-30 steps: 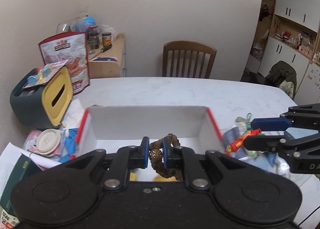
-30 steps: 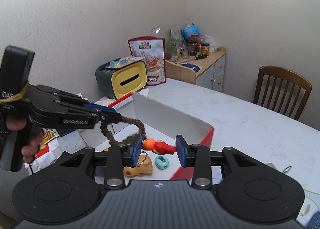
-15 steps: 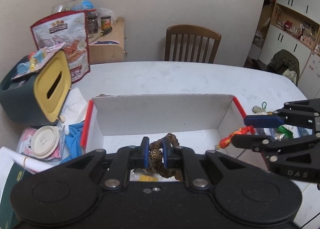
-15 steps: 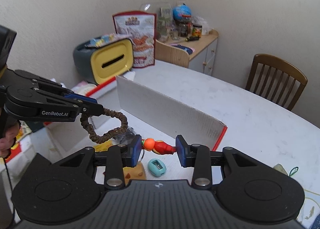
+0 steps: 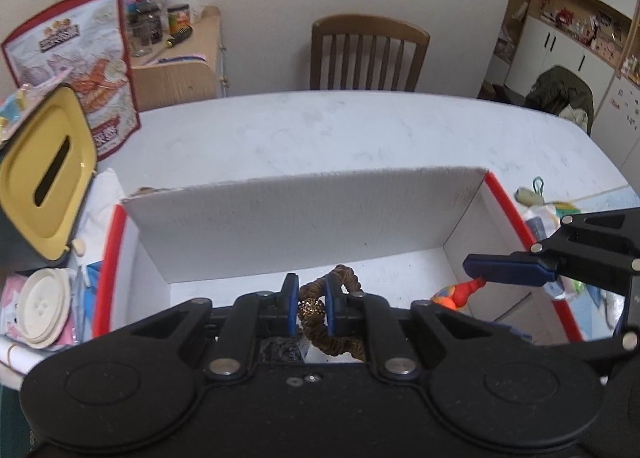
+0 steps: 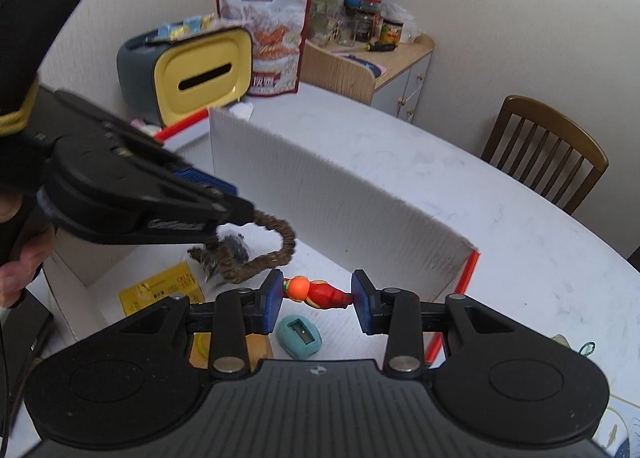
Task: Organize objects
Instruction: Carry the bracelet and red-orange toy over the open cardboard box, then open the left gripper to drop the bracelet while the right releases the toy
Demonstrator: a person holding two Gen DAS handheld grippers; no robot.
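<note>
A white cardboard box point(image 5: 304, 226) with red edges lies open on the table. My left gripper point(image 5: 312, 308) is shut on a brown braided hair band point(image 5: 334, 338), hanging low inside the box; in the right wrist view the hair band point(image 6: 276, 246) dangles from the left gripper point(image 6: 236, 214) above the box floor. My right gripper point(image 6: 318, 298) is shut on a small orange and red toy figure point(image 6: 318, 292), held lengthwise between the pads over the box's right part. In the left wrist view the toy figure point(image 5: 456, 294) pokes out below the right gripper's finger point(image 5: 508, 268).
On the floor of the box point(image 6: 340, 210) lie a teal pencil sharpener point(image 6: 300, 336), a yellow packet point(image 6: 160, 290) and a tan item. A yellow-lidded grey tissue box point(image 5: 44, 174), a snack bag point(image 5: 80, 70) and clutter crowd the left. A wooden chair point(image 5: 368, 52) stands beyond the table.
Both grippers came down and forward over the box, each keeping its object. The hair band and the toy figure now hang inside the box walls.
</note>
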